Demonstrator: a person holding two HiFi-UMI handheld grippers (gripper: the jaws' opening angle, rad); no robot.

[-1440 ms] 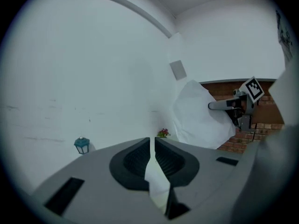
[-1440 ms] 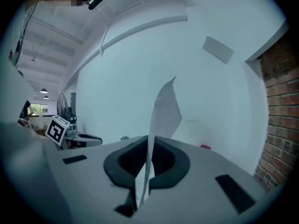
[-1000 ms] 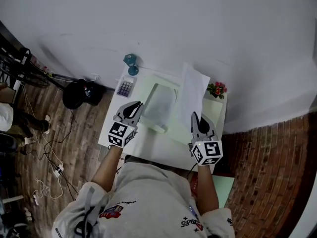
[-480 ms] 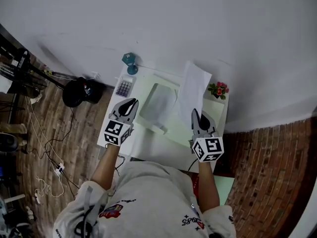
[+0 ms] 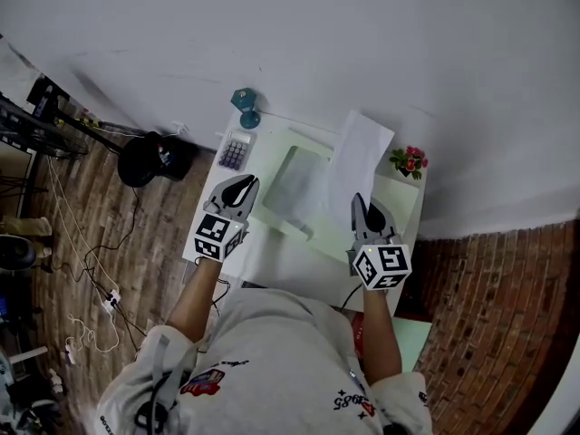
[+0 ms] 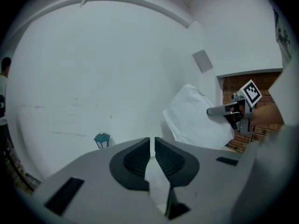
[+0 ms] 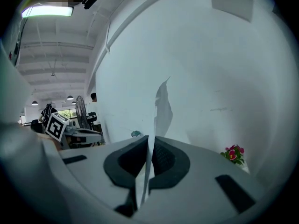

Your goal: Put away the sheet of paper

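Note:
The white sheet of paper (image 5: 361, 157) stands upright over the desk, its lower edge pinched in my right gripper (image 5: 359, 203), which is shut on it. The right gripper view shows the sheet (image 7: 162, 107) edge-on, rising from between the pads. From the left gripper view the sheet (image 6: 194, 118) hangs at the right, beside the right gripper (image 6: 229, 111). My left gripper (image 5: 243, 183) hovers over the desk's left part, shut with nothing in it, apart from the clear plastic sleeve (image 5: 294, 184) lying on the green mat (image 5: 263, 157).
A calculator (image 5: 234, 150) and a teal lantern (image 5: 245, 105) sit at the desk's far left corner. A small pot of pink flowers (image 5: 410, 161) stands at the far right. The white desk (image 5: 290, 261) abuts a white wall. Cables and a black bag lie on the floor to the left.
The view has shifted slightly. The right gripper has raised the sheet a little, still upright. The left gripper stays about where it was.

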